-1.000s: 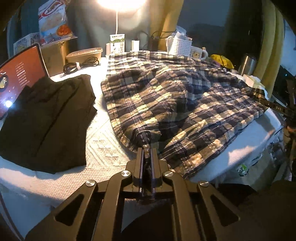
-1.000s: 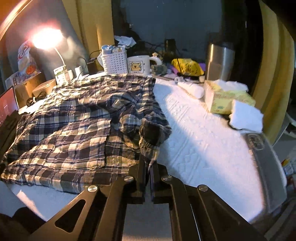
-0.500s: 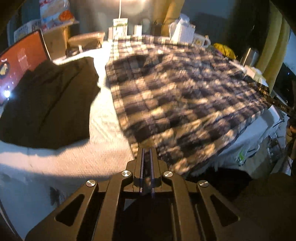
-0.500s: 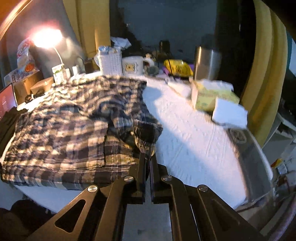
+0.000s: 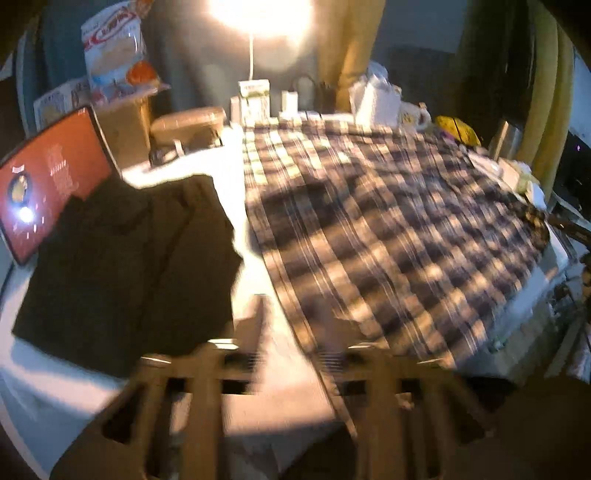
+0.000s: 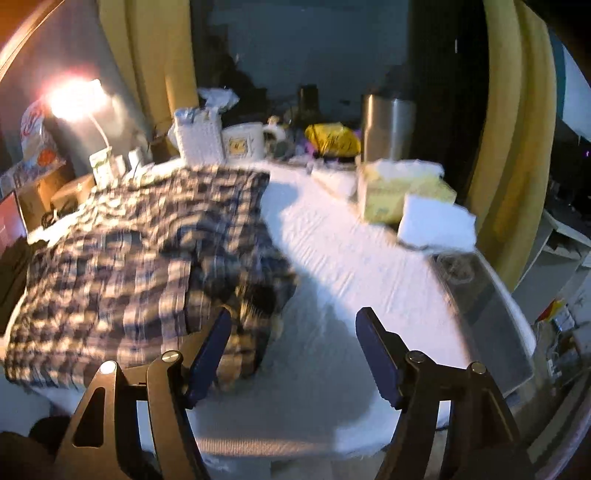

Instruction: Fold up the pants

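Note:
The plaid pants lie spread on the white cloth-covered table; they also show in the right wrist view, with a bunched cuff at their near right corner. My left gripper is open and empty, its blurred fingers straddling the pants' near left edge. My right gripper is open and empty, just off the bunched cuff, its left finger over the fabric edge.
A folded dark garment lies left of the pants, with a lit red screen beyond it. A lamp, boxes, a white basket, mug, steel flask and tissue box line the far and right sides.
Both grippers have opened and let go of the pants. The pants now lie flat on the table. Both views are blurred by motion.

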`<action>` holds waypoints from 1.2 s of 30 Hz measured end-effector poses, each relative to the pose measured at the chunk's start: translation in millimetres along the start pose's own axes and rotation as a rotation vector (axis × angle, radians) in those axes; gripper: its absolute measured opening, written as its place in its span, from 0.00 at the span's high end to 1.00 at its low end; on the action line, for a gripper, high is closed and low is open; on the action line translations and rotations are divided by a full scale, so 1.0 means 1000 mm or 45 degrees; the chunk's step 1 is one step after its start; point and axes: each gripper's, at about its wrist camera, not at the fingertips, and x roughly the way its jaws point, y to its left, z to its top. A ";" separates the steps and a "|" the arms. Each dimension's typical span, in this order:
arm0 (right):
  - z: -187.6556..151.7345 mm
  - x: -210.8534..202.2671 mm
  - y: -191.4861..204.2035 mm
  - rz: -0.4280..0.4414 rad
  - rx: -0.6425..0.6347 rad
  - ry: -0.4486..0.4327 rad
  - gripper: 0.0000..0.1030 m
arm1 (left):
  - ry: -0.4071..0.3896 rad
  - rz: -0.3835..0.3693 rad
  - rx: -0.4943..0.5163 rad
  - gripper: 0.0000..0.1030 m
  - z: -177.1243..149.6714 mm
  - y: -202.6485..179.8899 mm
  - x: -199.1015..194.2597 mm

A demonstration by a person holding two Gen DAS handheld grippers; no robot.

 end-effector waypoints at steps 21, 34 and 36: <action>0.124 0.104 0.035 0.163 -0.064 0.075 0.38 | 0.101 0.023 0.099 0.50 0.105 -0.004 0.138; 0.167 0.196 0.060 0.196 -0.205 0.285 0.43 | 0.127 0.027 -0.042 0.50 0.120 0.023 0.157; 0.172 0.206 0.057 0.217 -0.205 0.316 0.43 | 0.133 0.025 -0.052 0.50 0.121 0.024 0.162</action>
